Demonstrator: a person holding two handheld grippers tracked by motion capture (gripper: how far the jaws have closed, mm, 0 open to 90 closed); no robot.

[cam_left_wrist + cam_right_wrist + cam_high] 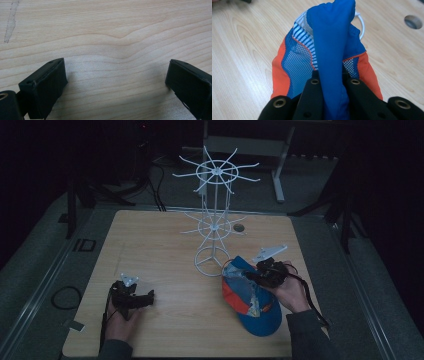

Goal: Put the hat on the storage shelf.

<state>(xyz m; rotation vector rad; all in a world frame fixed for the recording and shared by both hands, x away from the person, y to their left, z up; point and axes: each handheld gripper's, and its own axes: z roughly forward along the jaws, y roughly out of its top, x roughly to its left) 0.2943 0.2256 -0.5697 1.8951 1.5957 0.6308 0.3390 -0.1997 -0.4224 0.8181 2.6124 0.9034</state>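
A blue cap [252, 297] with orange panels and striped mesh lies near the right front of the wooden table [160, 250]. My right gripper [250, 276] is shut on a fold of the cap's blue fabric and lifts that part. In the right gripper view the blue fold [332, 50] is pinched between the two black jaws, with the orange and mesh panels hanging below. A white wire rack [215, 210] with spoked arms stands just behind the cap. My left gripper [150, 297] rests at the table's left front, open, and bare wood [117, 72] lies between its fingers [45, 87].
A round hole [239, 227] is set in the table behind the rack's base ring [212, 261]. Dark floor, cables and a metal stand lie beyond the far edge. A cable [310, 295] trails from the right gripper past the person's wrist.
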